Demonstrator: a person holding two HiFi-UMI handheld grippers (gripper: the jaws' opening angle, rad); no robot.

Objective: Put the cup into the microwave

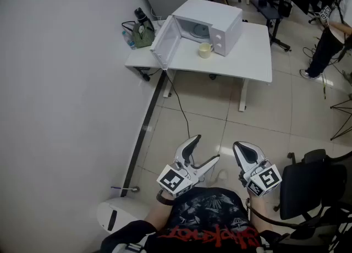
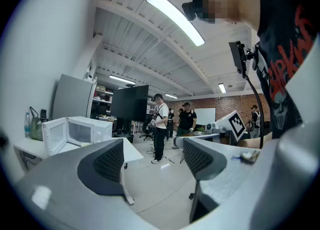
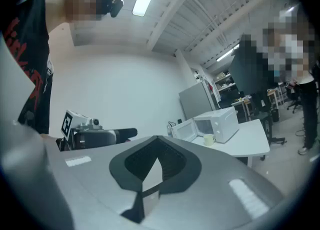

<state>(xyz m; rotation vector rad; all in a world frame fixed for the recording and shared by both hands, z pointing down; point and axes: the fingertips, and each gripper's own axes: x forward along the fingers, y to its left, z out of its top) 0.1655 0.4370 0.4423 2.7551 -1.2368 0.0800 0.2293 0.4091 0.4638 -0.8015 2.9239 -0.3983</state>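
Observation:
A pale yellow cup (image 1: 205, 50) stands on the white table (image 1: 250, 54), just in front of the white microwave (image 1: 212, 23), whose door (image 1: 166, 43) hangs wide open to the left. Both grippers are held low by the person's body, far from the table. My left gripper (image 1: 206, 148) is open with nothing between its jaws; the left gripper view shows it (image 2: 153, 149) empty, with the microwave (image 2: 75, 131) far off. My right gripper (image 1: 242, 148) is shut and empty. The right gripper view shows its tips (image 3: 157, 156) meeting, the cup (image 3: 209, 139) and microwave (image 3: 220, 123) beyond.
A bottle and a green bag (image 1: 141, 33) sit at the table's left end by the wall. A black chair (image 1: 308, 186) stands right of my right gripper, and a white bin-like thing (image 1: 118, 213) is at lower left. A person (image 1: 330, 32) stands at upper right. Tiled floor lies between me and the table.

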